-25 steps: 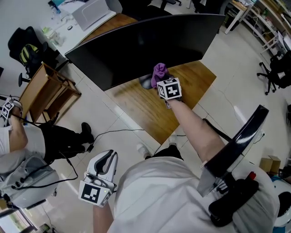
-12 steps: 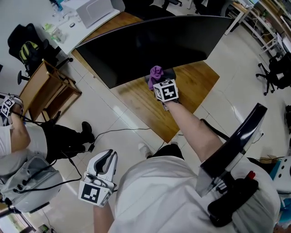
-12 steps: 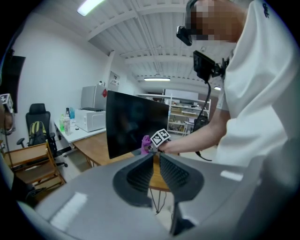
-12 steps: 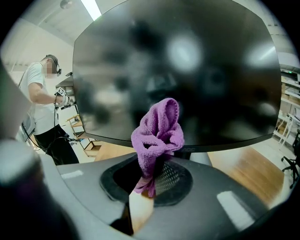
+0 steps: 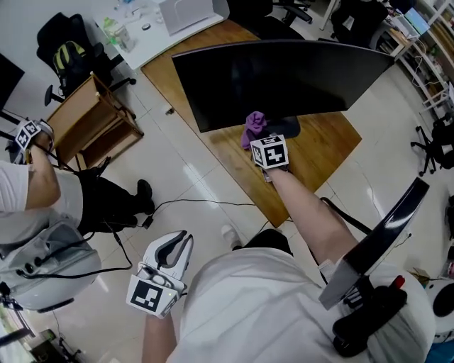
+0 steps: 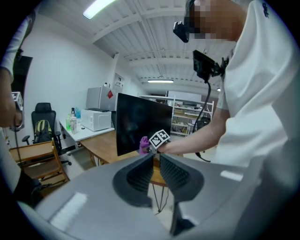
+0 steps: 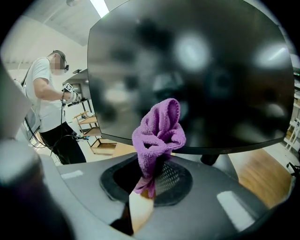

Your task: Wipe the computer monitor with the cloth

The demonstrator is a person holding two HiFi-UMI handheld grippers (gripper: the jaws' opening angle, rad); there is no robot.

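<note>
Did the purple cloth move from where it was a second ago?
Yes. The fluffy purple cloth in the right gripper slid left along the bottom edge of the black curved monitor.

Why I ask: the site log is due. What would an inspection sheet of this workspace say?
Surface: wooden desk, mostly bare.
Job's things: dark monitor stands upright on the desk; purple cloth near its lower edge.
Clutter: white appliance and bottles on the white table behind.
Grippers: right gripper shut on the cloth; left gripper shut, empty, held low away from the desk.
Cables: black cable on the tiled floor.
Surroundings: wooden rack, black backpack, second person at left, office chair at right.
</note>
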